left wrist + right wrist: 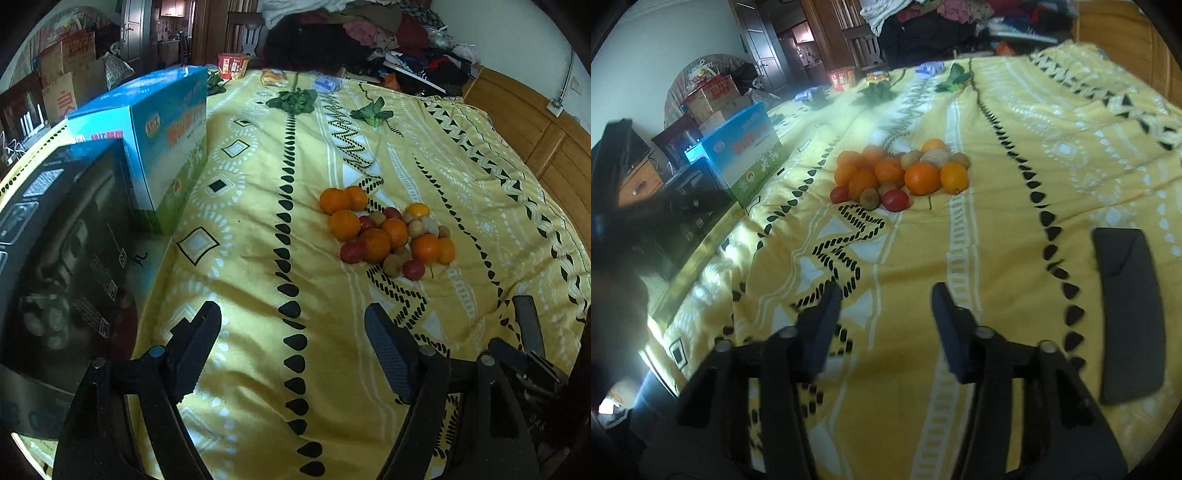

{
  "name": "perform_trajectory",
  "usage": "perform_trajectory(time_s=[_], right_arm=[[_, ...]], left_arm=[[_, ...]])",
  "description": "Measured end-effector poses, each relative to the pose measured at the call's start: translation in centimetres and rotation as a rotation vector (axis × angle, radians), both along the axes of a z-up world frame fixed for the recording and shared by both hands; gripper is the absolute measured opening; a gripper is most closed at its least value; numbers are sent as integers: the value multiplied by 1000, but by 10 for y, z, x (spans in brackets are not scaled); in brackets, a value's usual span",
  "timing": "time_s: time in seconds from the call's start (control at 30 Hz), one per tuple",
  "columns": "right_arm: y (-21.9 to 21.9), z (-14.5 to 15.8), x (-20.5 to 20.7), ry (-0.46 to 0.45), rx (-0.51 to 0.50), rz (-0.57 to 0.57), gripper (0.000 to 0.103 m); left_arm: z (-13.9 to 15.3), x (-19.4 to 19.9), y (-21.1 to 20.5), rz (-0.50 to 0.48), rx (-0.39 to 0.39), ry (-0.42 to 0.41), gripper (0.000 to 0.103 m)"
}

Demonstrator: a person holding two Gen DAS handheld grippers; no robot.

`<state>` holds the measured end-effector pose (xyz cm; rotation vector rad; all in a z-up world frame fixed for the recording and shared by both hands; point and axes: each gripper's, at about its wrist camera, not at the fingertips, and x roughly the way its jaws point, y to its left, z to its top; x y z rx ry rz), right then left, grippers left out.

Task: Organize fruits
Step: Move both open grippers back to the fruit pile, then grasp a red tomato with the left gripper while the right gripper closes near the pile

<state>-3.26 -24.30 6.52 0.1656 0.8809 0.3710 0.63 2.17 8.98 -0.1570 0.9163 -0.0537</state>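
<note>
We hover both grippers short of the fruit pile (388, 232): left gripper (291, 343) wide and empty, right gripper (886, 317) narrower, empty too. Those oranges (922, 178) sit heaped on soft bedspread (258, 258), so a careless nudge probably sends the small red fruits (895, 200) rolling, though blur hides details.

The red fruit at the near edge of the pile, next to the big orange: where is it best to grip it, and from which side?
Grip the red fruit across its round middle, coming from the near, open side over the bedspread. Probably one finger goes on its free left flank, the other into the small gap beside the big orange. Other fruits crowd behind it, so approaching from there would likely push the pile.
</note>
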Motion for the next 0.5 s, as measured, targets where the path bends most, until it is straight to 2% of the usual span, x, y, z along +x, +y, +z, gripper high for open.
perform_trajectory(time_s=[0.1, 0.27, 0.5], right_arm=[[4, -12, 42, 41, 43, 6, 43], [21, -32, 100, 66, 1, 19, 43], [32, -45, 120, 90, -27, 64, 43]], left_arm=[[-12, 10, 3, 4, -1, 16, 81], [-18, 28, 9, 13, -21, 13, 81], [-32, 54, 2, 2, -63, 24, 81]])
